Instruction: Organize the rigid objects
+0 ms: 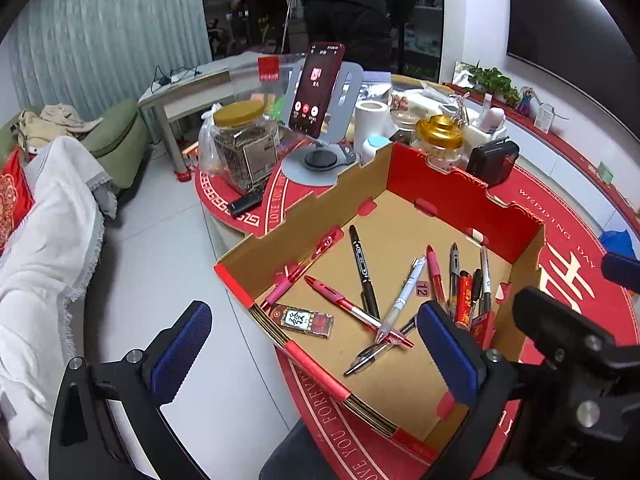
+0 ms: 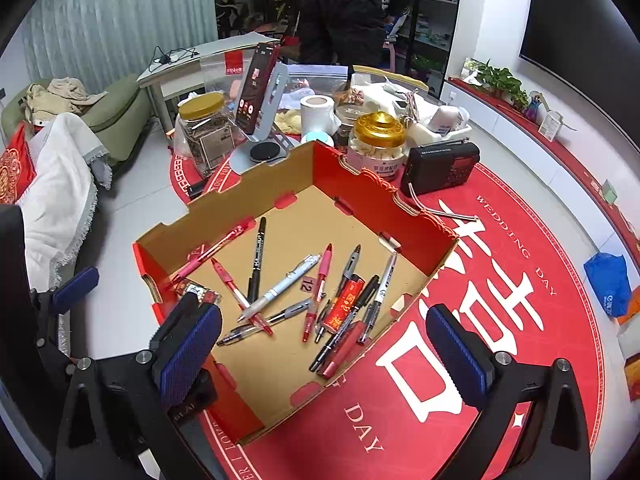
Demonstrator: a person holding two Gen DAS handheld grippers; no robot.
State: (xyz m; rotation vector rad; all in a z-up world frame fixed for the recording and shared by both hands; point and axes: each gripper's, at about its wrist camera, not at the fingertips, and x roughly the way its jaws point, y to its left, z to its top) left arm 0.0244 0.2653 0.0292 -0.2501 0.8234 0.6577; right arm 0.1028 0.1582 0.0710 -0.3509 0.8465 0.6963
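Grippers, left gripper (image 1: 316,344) and right gripper (image 2: 324,350), gape wide, empty.

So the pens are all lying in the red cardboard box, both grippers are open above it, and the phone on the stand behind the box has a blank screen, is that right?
Not quite. The phone on its stand is lit and shows what looks like a call screen with round buttons, as the left wrist view shows. The rest holds: the pens lie in the red cardboard box, and the left gripper and right gripper are open.

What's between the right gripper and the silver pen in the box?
Nothing visible blocks it. The right gripper hangs open above the near end of the box, and the silver pen lies on top of the other pens, uncovered. The box has no lid; only its low wall surrounds the pens.
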